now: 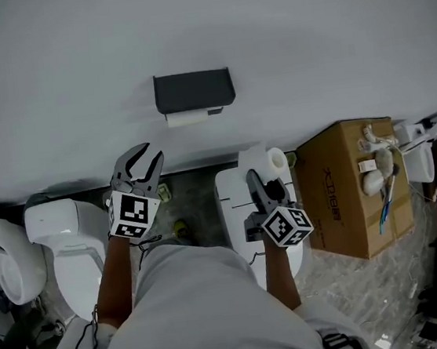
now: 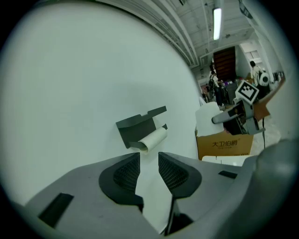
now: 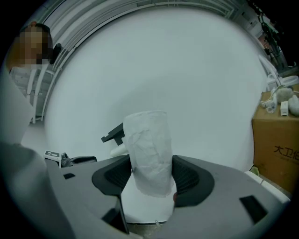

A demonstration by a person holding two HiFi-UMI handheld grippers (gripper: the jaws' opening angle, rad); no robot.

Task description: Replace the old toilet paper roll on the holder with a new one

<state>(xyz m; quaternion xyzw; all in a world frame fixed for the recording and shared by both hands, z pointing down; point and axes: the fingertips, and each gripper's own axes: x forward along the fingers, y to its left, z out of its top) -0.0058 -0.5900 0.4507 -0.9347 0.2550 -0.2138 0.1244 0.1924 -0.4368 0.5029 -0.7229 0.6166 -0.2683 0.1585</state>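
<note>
A dark holder hangs on the white wall, with the thin old roll under it. In the left gripper view the holder and old roll lie ahead, above the jaws. My left gripper is below and left of the holder, open, with nothing between its pads. My right gripper is lower right of the holder, shut on a new white toilet paper roll. That roll stands upright between the jaws of the right gripper and hides part of the holder.
A cardboard box with small items on top stands at the right by the wall. A white toilet sits at the left, and a white toilet tank is below the right gripper. Clutter fills the floor at the far right.
</note>
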